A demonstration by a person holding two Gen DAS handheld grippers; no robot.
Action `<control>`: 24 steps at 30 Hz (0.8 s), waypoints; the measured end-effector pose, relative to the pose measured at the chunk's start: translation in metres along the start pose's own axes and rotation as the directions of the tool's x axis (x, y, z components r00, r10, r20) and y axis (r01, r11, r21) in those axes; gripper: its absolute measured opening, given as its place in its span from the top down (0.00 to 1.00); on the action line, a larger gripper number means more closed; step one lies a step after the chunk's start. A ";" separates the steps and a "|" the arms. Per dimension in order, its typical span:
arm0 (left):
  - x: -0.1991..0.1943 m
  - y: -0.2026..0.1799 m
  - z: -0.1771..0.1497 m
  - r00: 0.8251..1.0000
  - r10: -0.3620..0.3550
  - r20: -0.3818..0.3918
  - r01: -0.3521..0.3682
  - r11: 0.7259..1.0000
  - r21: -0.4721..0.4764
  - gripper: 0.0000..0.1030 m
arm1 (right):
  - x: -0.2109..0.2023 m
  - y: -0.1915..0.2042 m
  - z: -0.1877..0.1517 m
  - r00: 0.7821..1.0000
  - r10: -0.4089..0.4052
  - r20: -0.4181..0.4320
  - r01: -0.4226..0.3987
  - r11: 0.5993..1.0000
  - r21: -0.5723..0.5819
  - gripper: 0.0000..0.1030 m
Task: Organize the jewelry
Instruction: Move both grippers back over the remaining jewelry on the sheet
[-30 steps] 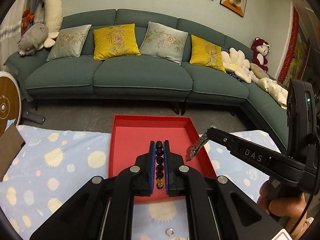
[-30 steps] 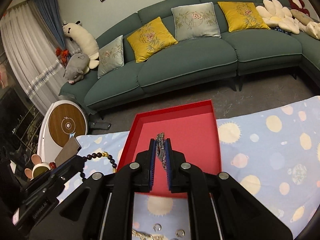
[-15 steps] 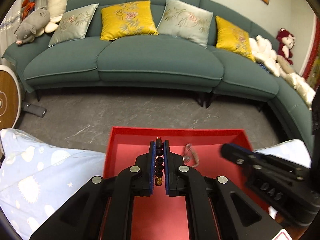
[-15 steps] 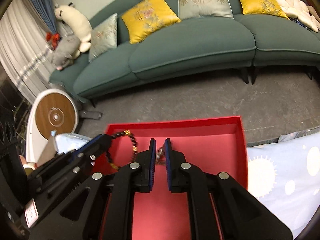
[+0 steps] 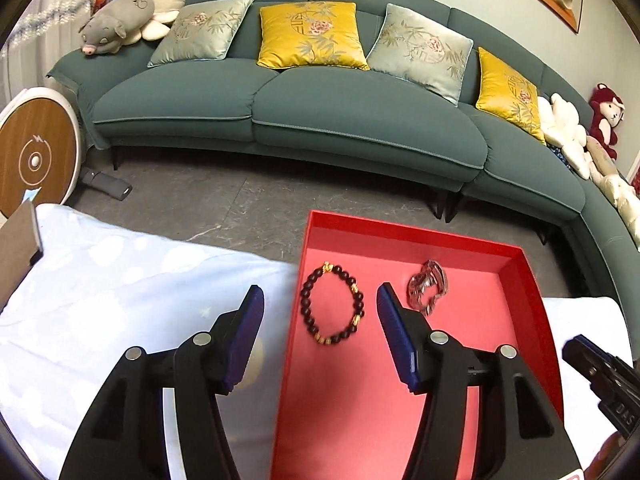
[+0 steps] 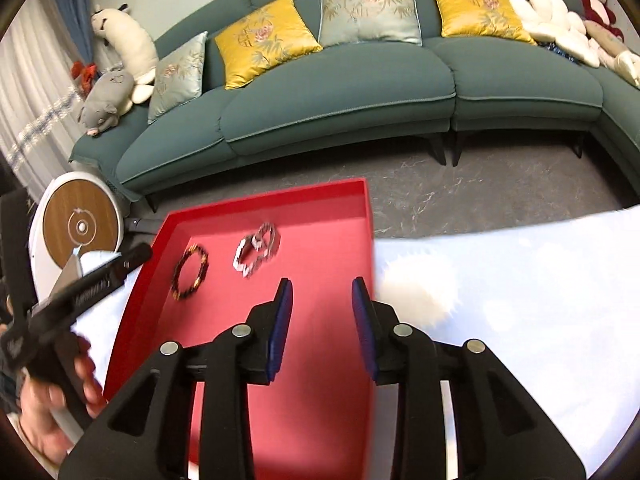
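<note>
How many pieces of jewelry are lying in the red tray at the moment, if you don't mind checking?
2. The dark beaded bracelet lies on the left side of the red tray; the silvery chain piece lies right of it, apart.

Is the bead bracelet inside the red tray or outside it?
Inside. The bead bracelet lies flat on the red tray floor, left of the clear bracelet, and both grippers are open and hold nothing.

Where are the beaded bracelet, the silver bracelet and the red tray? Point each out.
beaded bracelet point(image 5: 354, 292), left wrist view, on its right-hand beads.
silver bracelet point(image 5: 426, 286), left wrist view, on its heaped links.
red tray point(image 5: 400, 230), left wrist view, on its far wall.
</note>
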State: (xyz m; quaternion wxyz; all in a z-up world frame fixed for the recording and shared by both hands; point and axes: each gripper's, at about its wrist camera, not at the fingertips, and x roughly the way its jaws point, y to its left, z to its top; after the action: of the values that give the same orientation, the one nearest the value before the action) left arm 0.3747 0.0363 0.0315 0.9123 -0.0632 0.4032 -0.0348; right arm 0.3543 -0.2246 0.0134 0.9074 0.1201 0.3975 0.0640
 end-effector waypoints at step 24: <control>-0.160 0.017 -0.202 0.993 -0.063 -0.102 0.065 0.998 0.011 0.42 | -0.160 -0.016 -0.218 0.992 -0.087 -0.093 0.094 0.994 0.064 0.51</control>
State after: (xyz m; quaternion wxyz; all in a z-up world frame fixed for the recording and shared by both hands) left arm 0.1178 0.0541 0.0115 0.8895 -0.0676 0.4464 -0.0700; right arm 0.0860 -0.2371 -0.0212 0.8858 0.1300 0.4452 0.0144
